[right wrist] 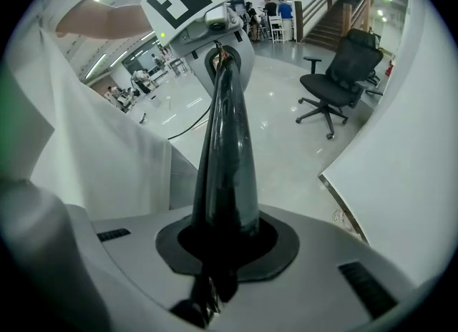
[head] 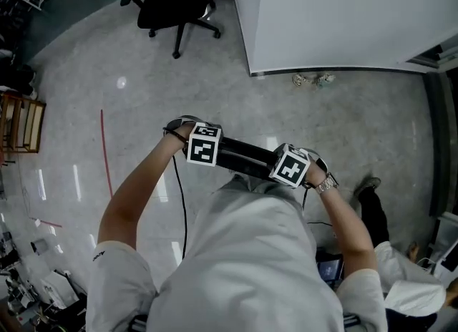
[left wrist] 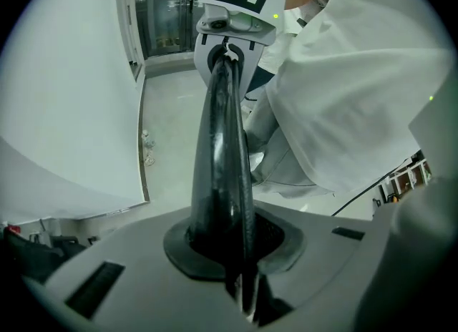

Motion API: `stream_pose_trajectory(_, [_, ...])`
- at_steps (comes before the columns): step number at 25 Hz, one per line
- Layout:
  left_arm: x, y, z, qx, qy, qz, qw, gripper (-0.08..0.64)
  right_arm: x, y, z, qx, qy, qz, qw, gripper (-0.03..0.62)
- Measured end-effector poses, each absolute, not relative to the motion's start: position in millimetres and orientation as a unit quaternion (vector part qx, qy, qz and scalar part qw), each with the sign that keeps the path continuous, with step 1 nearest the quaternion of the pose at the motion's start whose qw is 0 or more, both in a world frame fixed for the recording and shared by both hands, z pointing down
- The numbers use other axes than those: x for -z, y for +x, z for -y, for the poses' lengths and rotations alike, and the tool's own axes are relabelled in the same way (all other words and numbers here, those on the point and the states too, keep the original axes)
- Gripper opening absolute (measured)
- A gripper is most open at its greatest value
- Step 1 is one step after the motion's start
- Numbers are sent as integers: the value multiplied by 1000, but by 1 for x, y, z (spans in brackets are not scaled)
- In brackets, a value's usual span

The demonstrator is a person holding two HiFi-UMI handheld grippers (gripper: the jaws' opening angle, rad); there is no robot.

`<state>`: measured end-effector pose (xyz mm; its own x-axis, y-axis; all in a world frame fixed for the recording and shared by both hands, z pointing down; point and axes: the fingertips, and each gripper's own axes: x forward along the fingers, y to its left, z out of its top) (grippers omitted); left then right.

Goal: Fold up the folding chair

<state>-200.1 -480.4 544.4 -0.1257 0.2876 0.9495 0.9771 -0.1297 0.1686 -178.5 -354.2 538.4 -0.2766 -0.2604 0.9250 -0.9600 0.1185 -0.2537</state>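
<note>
Left tongs (left wrist: 230, 255) clamp black chair bar (head: 243, 157); right tongs (right wrist: 222, 246) clamp same bar.

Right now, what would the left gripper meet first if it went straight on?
The folded chair's black bar, clamped in the left gripper. Beyond that, probably the floor, though depth is unclear.

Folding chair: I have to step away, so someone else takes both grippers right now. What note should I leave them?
Left gripper: shut on one end of the folding chair's black edge.
Right gripper: shut on the other end of that edge.
Chair: held in front of the person. From above only a narrow black strip shows, so it looks folded flat. Whether it touches the floor is hidden.
Done: folding, apparently.
Left: likely set it down or lean it somewhere; keep both grips until then.
</note>
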Motion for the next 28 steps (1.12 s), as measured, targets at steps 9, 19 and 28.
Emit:
stream_pose_trajectory(9, [-542,-179,387,494,-545,574,360,61,-537,-164,259,-470,495,632,368,57])
stream_pose_trajectory(19, [-531,-161,297,497,-525,580,376,61,-530,-151,169,-470,512,624,356,57])
stream_pose_trajectory(28, [-526,-128,237,471,-469,614,425,60,-529,-140,108,-491,570,581,311,57])
